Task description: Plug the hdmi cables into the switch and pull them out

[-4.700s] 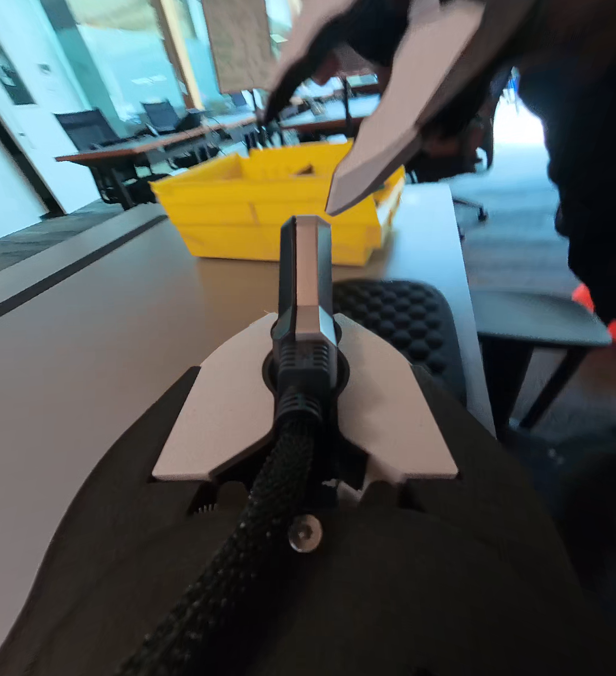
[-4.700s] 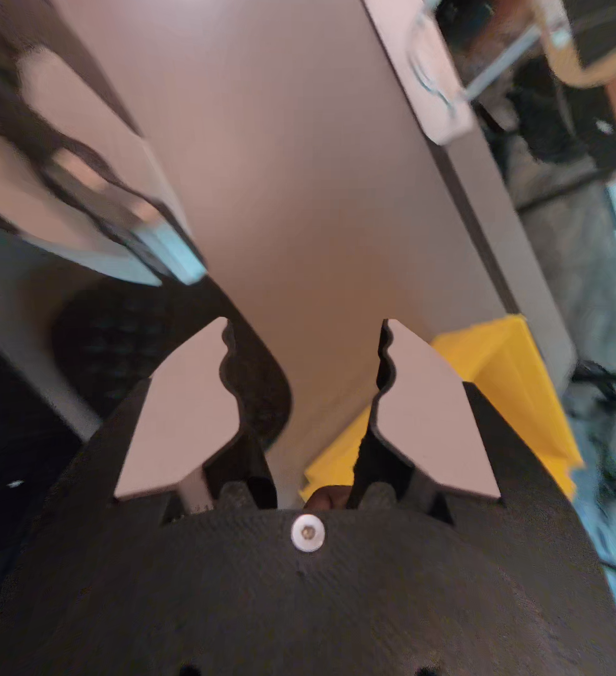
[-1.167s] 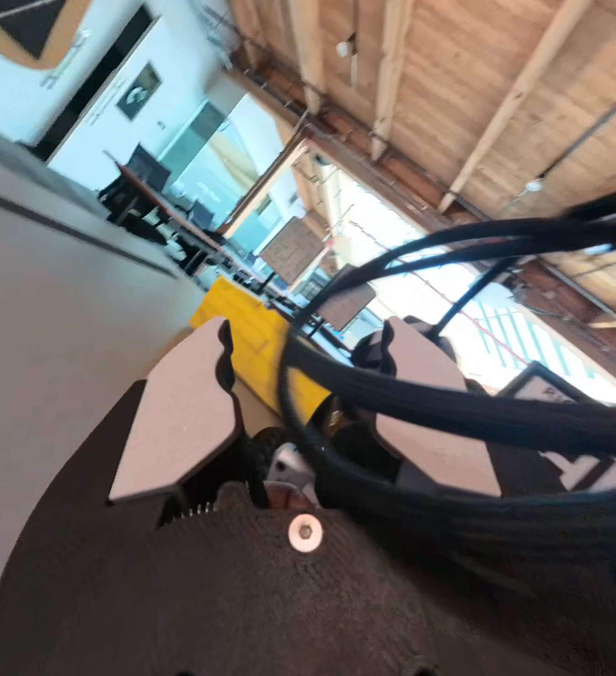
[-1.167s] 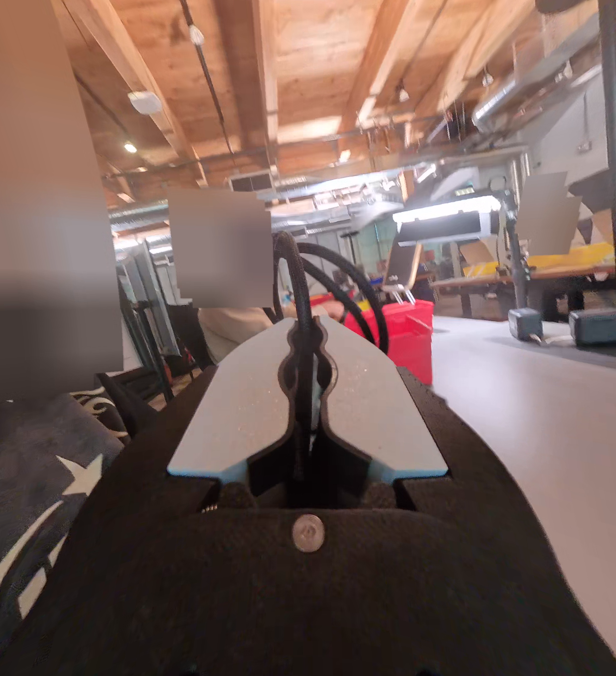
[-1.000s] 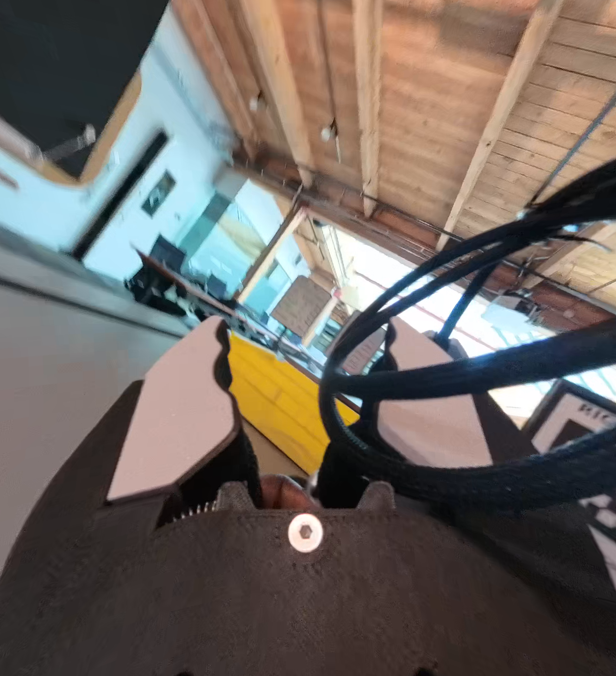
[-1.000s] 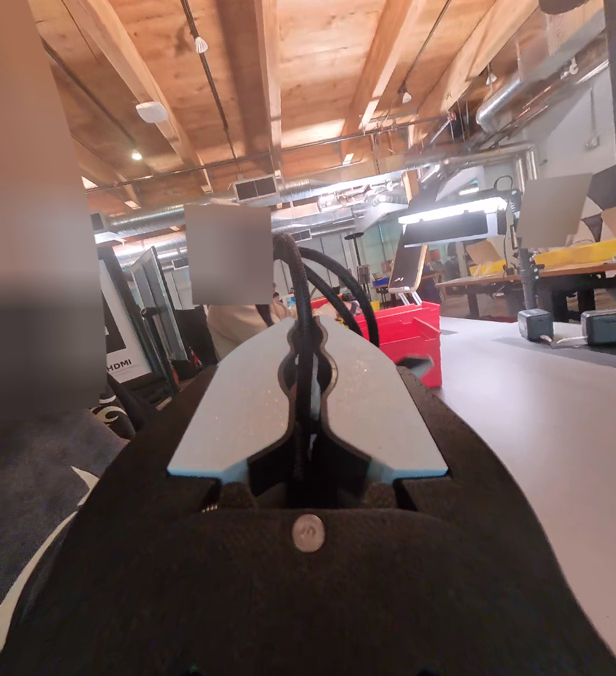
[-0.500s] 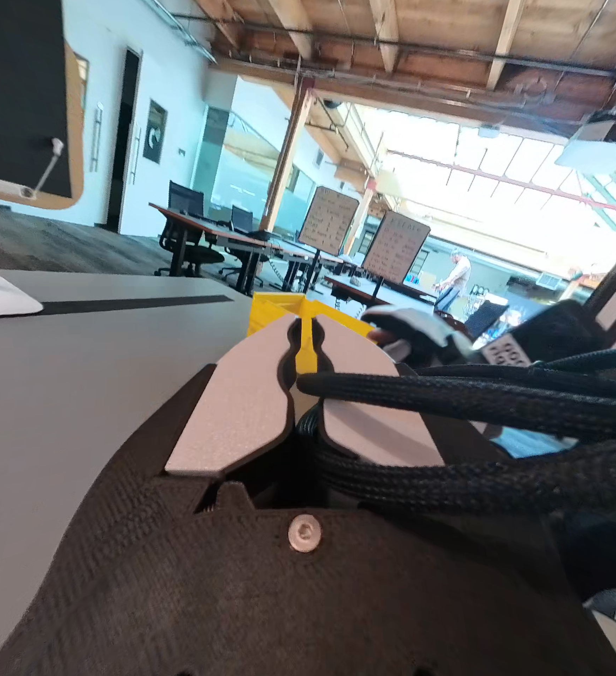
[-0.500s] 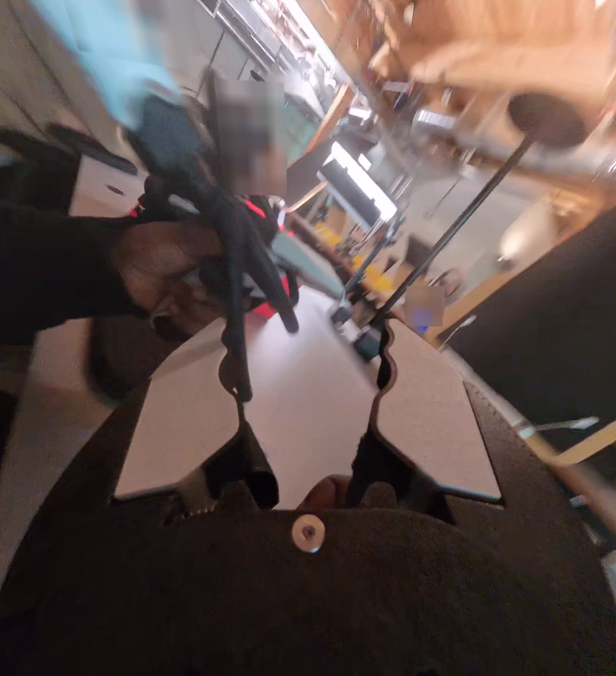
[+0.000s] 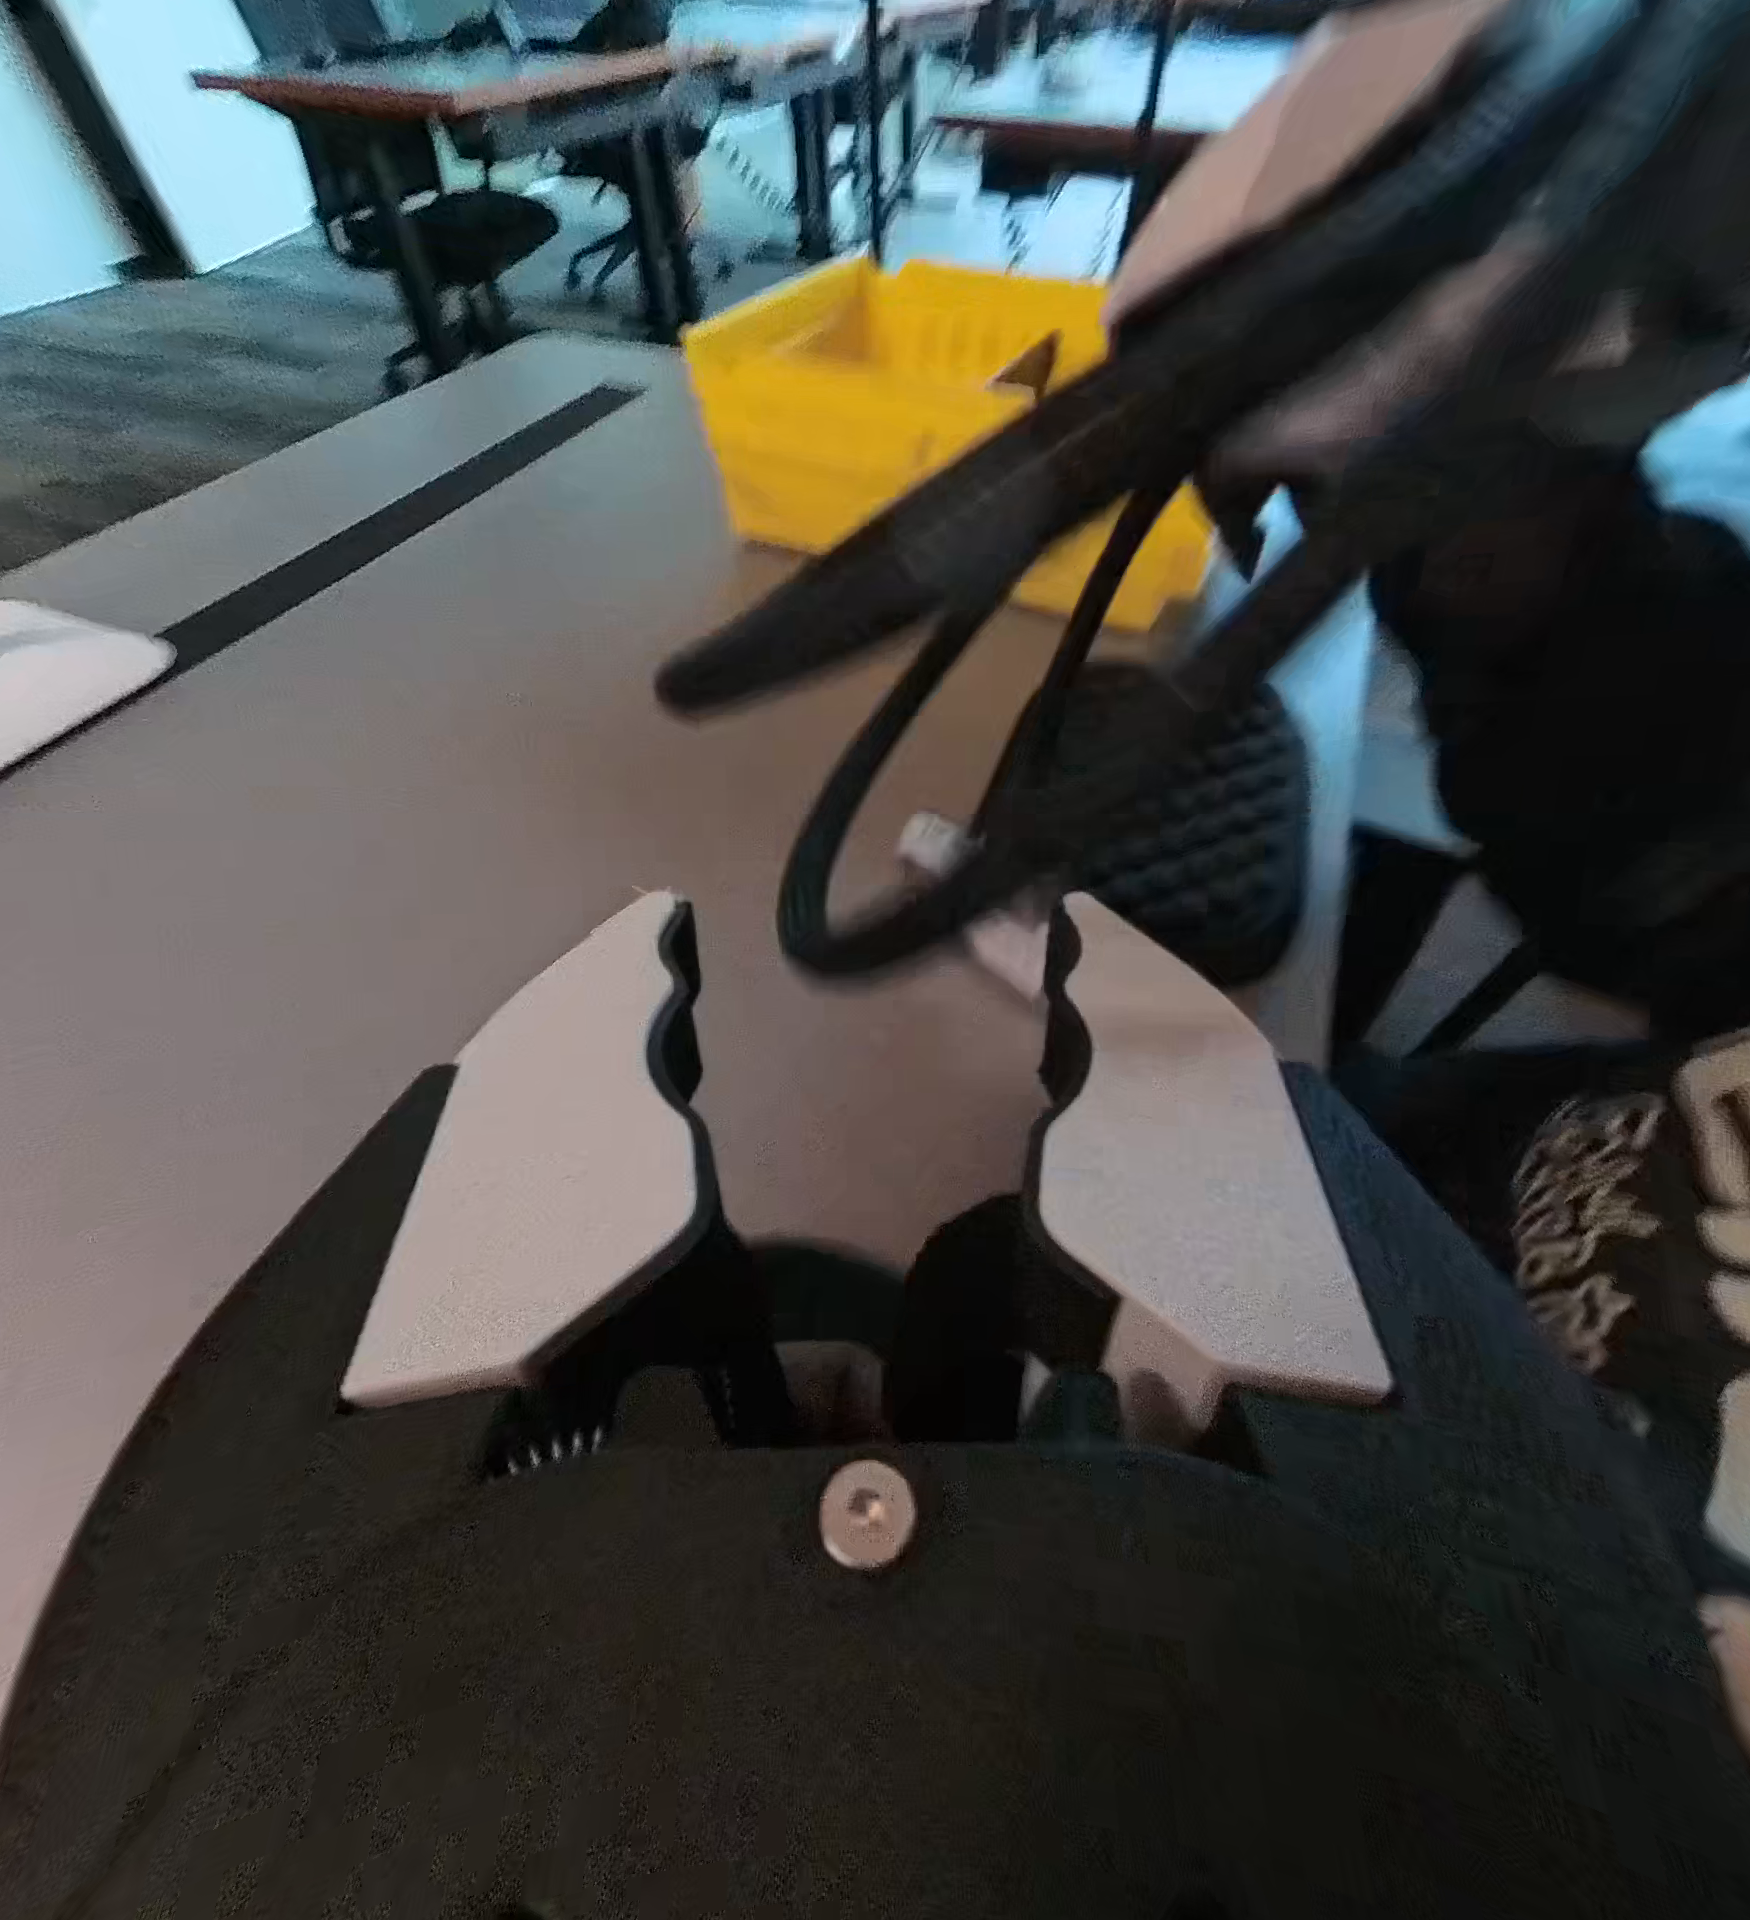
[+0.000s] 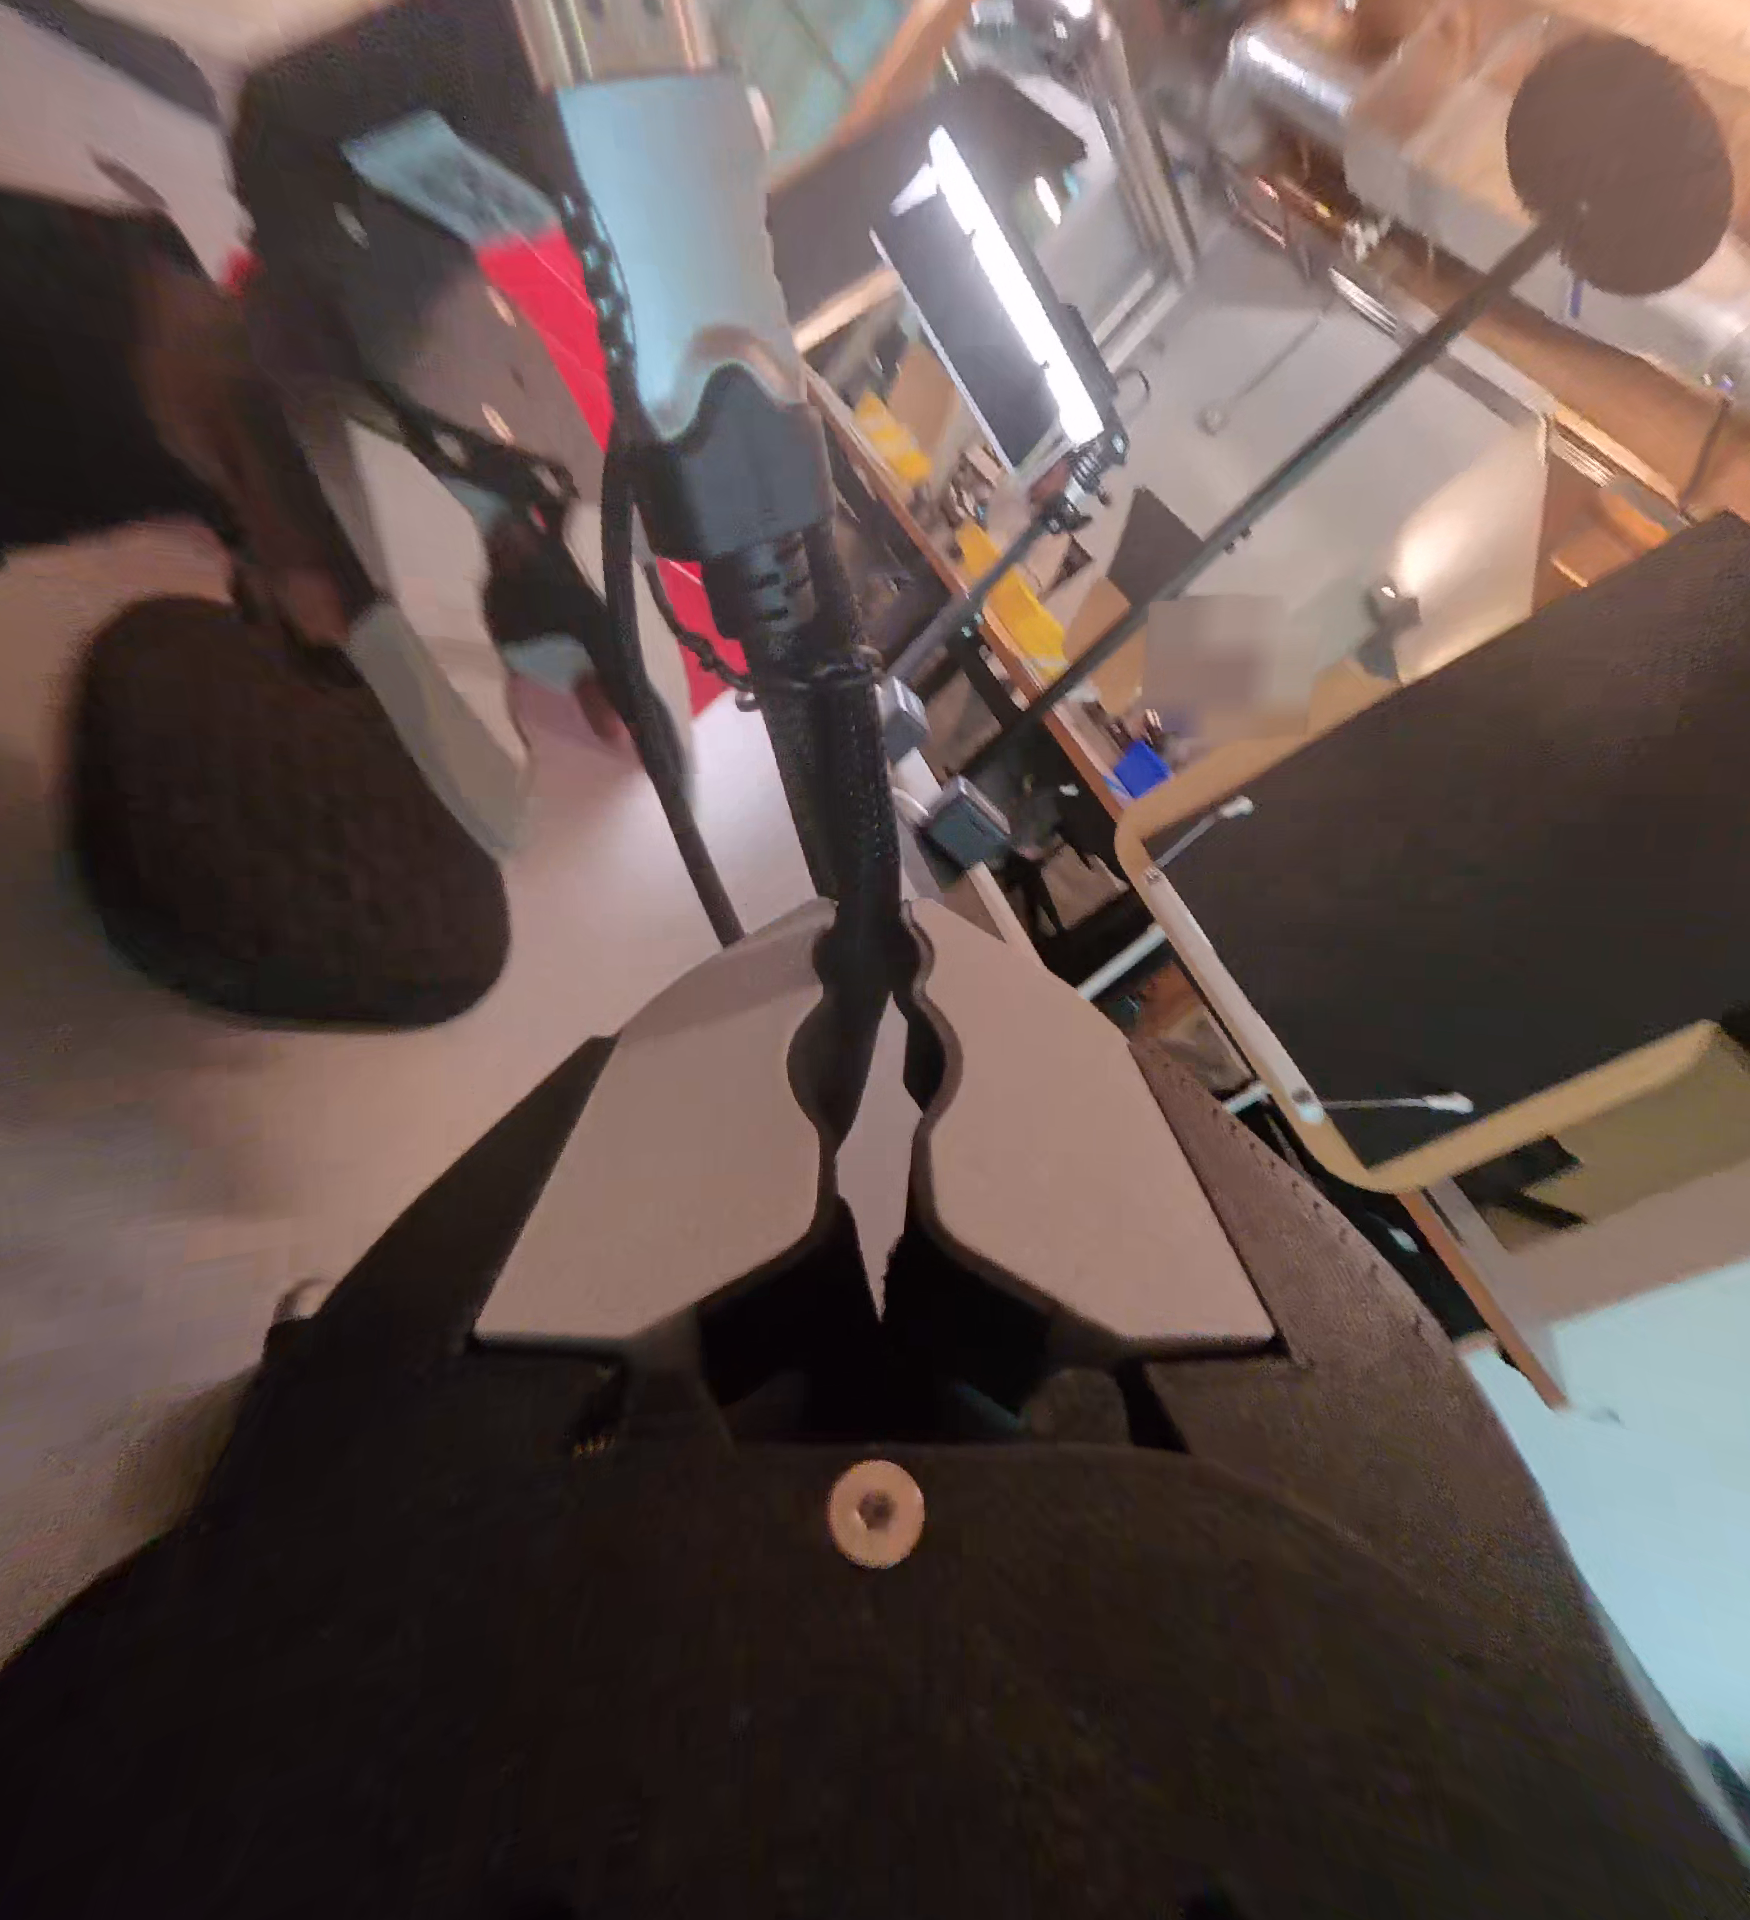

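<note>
My right gripper [image 10: 858,940] is shut on a black braided HDMI cable [image 10: 840,790] just below its plug. The plug [image 10: 705,260] has a silver-grey head and a black strain relief, and it points up and away from me. In the left wrist view the cable [image 9: 850,821] hangs as a loop over the table, from the right gripper's grey finger [image 9: 1297,156] at the upper right. My left gripper [image 9: 866,1039] is open and empty, low over the grey table [image 9: 383,831], just short of the loop. Its blurred grey fingers [image 10: 435,675] show in the right wrist view.
A yellow bin [image 9: 902,395] stands at the table's far edge. A black hex-patterned pad [image 9: 1183,821] lies on the table's right side and shows in the right wrist view [image 10: 258,821]. A white stand base [image 9: 9,686] is at left. A red bin [image 10: 538,301] and a black board [image 10: 1473,831] are nearby.
Half a second ago my left gripper was shut among the cables and my right was open. Now the left is open and the right has closed on the cable below the plug.
</note>
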A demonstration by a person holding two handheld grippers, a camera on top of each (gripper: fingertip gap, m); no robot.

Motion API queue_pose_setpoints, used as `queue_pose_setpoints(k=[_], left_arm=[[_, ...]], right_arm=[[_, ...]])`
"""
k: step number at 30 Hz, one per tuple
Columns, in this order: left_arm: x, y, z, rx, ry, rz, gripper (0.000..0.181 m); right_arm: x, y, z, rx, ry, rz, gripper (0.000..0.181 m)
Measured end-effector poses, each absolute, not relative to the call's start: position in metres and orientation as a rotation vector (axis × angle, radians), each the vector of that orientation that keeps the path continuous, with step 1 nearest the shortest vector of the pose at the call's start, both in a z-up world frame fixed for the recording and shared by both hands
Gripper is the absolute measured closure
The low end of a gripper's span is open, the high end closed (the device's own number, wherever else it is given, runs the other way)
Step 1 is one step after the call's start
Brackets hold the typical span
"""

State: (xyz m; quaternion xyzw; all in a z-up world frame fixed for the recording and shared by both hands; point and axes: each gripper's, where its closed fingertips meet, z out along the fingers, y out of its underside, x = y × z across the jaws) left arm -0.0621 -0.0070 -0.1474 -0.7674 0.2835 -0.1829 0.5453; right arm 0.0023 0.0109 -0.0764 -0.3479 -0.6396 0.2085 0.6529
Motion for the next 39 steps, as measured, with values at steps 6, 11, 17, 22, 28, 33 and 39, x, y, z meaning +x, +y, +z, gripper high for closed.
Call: queue_pose_setpoints(k=[6,11,17,22,28,33,39], left_arm=[[-0.083,-0.039,-0.048,-1.428,0.487,-0.295,0.109],[-0.009,-0.062,-0.007,-1.295,0.741,0.122,0.1],[-0.028,0.004,-0.049,-1.351,0.998,0.954,0.131],[-0.053,0.02,-0.061,-1.383,0.942,0.926,0.148],[-0.037,0.011,-0.062,-1.341,0.781,0.509,0.164],[-0.036,0.005,-0.051,-1.325,0.608,0.203,0.165],[-0.034,0.0,-0.052,-1.296,0.514,-0.065,0.164]], right_arm=[[0.01,0.032,-0.082,-0.934,-1.456,0.268,0.174],[0.005,0.042,-0.089,-1.176,-1.453,0.205,0.174],[-0.012,0.018,-0.091,-1.242,-1.602,0.365,0.174],[-0.016,0.011,-0.087,-1.172,-1.632,0.567,0.174],[-0.012,-0.006,-0.051,-0.915,-1.438,0.839,0.166],[0.005,0.003,-0.046,-0.822,-1.216,0.765,0.136],[-0.008,0.004,-0.068,-0.948,-1.24,0.856,0.138]])
